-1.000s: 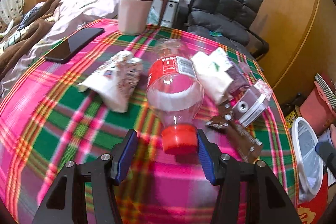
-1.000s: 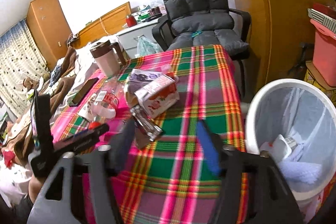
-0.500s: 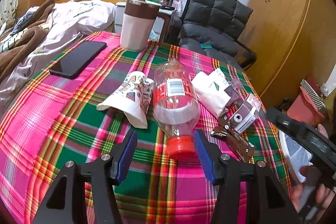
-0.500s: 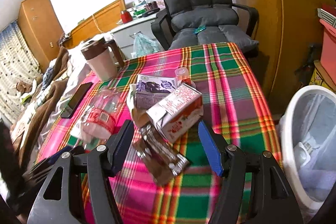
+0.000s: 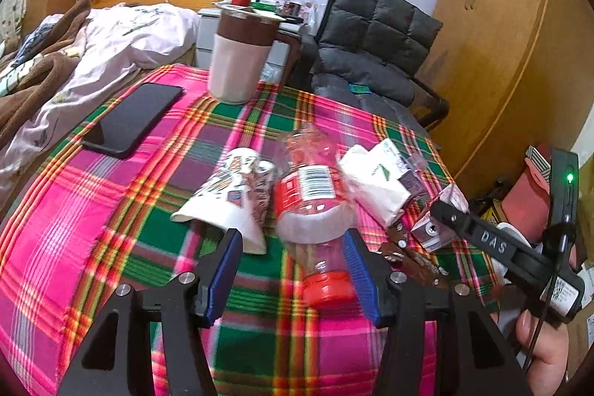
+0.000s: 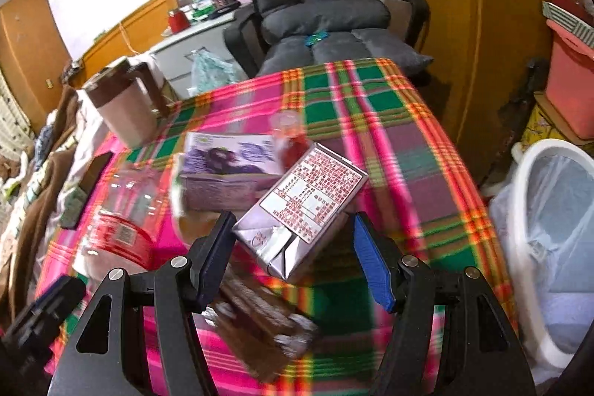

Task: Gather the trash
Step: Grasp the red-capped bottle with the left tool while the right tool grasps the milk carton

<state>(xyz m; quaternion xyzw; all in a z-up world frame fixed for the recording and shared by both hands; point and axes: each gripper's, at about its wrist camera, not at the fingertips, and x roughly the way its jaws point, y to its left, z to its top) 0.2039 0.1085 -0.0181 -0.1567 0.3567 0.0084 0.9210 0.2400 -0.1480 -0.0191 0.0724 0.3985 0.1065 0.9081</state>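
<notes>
A clear plastic bottle (image 5: 313,206) with a red label and red cap lies on the plaid table, cap toward me. My left gripper (image 5: 293,270) is open, its blue pads either side of the bottle's neck. A crushed paper cup (image 5: 226,201) lies left of the bottle, a white tissue pack (image 5: 375,180) to its right. My right gripper (image 6: 293,257) is open, its pads flanking the near end of a silver drink carton (image 6: 308,206). A brown wrapper (image 6: 260,329) lies below it, a purple carton (image 6: 226,173) behind. The bottle also shows at the left (image 6: 118,210).
A white bin (image 6: 549,247) with a clear liner stands right of the table. A black phone (image 5: 133,117) and a pink-and-brown jug (image 5: 241,62) sit at the table's far side. A grey chair (image 6: 323,6), a bed (image 5: 92,43) and a red box (image 6: 571,80) surround the table.
My left gripper has pulled back and risen from the bottle. My right gripper has moved in from beside the bin to the silver carton, now between its pads.
</notes>
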